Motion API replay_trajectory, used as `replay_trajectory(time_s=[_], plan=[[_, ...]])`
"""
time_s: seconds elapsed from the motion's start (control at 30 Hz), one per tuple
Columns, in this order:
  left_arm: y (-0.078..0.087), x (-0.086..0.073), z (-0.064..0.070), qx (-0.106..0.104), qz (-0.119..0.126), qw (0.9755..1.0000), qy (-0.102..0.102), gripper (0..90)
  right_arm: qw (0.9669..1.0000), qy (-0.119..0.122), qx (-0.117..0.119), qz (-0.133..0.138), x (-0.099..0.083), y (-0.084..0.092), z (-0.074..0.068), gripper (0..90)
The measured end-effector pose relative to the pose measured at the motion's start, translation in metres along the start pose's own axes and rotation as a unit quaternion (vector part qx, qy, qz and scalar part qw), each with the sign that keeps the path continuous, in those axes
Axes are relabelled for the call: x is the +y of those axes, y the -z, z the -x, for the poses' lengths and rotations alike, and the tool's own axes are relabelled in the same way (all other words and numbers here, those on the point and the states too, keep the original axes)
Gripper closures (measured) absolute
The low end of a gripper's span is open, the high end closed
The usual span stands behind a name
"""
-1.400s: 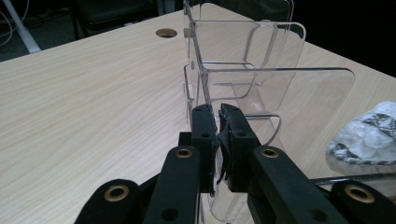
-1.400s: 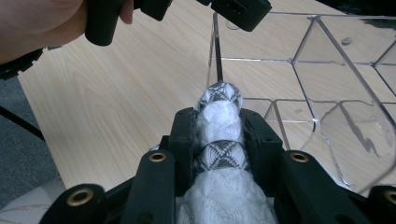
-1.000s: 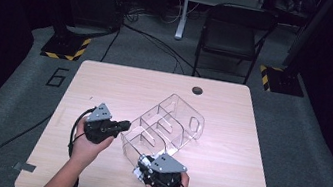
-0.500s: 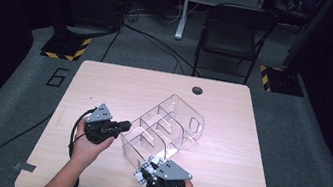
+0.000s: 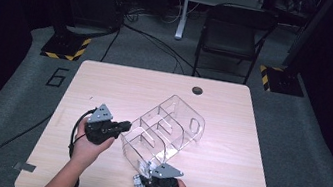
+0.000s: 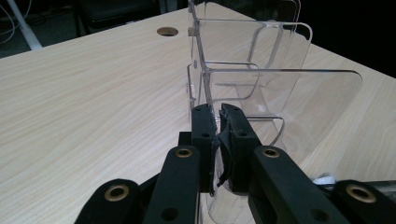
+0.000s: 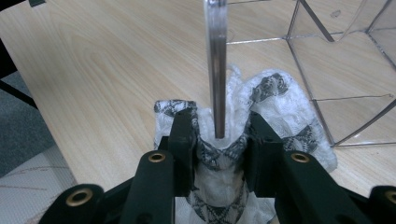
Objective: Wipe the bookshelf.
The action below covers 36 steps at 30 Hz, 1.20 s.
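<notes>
The left tool (image 6: 218, 122) is being kept nearly closed on a thin wall of the clear acrylic organizer (image 5: 165, 128), with only the sheet between its jaws. In the left gripper view the black jaws are seen meeting on the upright edge of one panel. This grip is most likely being used to steady the organizer, so that it is not being pushed across the counter (image 5: 105, 84) while the other side is being worked on.

The right tool (image 7: 219, 135) is being held narrow around a bunched white cloth with a dark pattern (image 7: 275, 98). In the right gripper view the cloth is being folded over the bottom edge of a clear panel, so that fabric is lying on both faces of the sheet and the jaws are pressing it from either side. Held like this, the cloth is probably being used to wipe both faces of the panel at once.

In the high view the organizer is lying near the middle of the counter, at an angle, its dividers facing up and its near end between the two tools. The left tool (image 5: 125, 126) is being held at its left side, the right tool (image 5: 148, 170) at its near corner, close to the counter's front edge.
</notes>
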<state>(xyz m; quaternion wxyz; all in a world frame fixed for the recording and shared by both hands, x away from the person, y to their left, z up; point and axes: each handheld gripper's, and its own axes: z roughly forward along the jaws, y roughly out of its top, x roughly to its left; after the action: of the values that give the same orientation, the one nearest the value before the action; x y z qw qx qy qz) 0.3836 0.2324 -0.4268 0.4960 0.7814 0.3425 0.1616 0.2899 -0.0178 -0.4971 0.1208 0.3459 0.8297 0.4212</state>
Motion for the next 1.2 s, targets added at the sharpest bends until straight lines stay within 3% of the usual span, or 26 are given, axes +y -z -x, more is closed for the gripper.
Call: replay_trajectory(time_s=[0.2, 0.3, 0.33, 0.5, 0.73, 0.87, 1.03, 1.1, 1.2], plan=[[-0.001, 0.000, 0.000, -0.001, 0.002, 1.0000, -0.002, 83.9, 0.9999, 0.003, 0.002, -0.012, 0.004, 0.002, 0.001, 65.9], [-0.001, 0.000, 0.000, 0.000, 0.003, 1.0000, -0.001, 83.8, 0.9999, -0.009, 0.005, -0.007, 0.002, 0.002, 0.001, 58.5], [-0.001, -0.001, 0.001, -0.002, 0.004, 1.0000, 0.004, 83.6, 0.9999, -0.015, 0.005, -0.007, 0.000, 0.003, 0.002, 50.0], [-0.001, 0.000, 0.000, -0.004, 0.001, 1.0000, 0.000, 83.4, 1.0000, -0.003, 0.005, -0.004, -0.006, 0.012, -0.001, 38.9], [-0.001, 0.000, 0.001, -0.003, 0.000, 1.0000, 0.000, 83.1, 0.9997, 0.016, 0.004, -0.016, -0.017, 0.014, 0.001, 28.6], [-0.001, 0.000, 0.000, -0.002, 0.000, 1.0000, 0.000, 83.0, 0.9994, -0.001, 0.010, -0.034, -0.024, 0.010, 0.005, 27.1], [-0.001, 0.000, 0.001, -0.001, -0.004, 1.0000, -0.003, 83.4, 0.9990, -0.008, 0.016, -0.040, -0.027, 0.002, 0.008, 35.6], [-0.001, 0.000, 0.002, -0.001, -0.002, 1.0000, 0.002, 83.7, 0.9991, -0.008, 0.019, -0.036, -0.023, -0.004, 0.009, 52.3], [-0.001, 0.001, 0.002, -0.001, -0.006, 1.0000, -0.004, 83.8, 0.9986, -0.019, 0.029, -0.040, -0.018, -0.008, 0.009, 62.7]])
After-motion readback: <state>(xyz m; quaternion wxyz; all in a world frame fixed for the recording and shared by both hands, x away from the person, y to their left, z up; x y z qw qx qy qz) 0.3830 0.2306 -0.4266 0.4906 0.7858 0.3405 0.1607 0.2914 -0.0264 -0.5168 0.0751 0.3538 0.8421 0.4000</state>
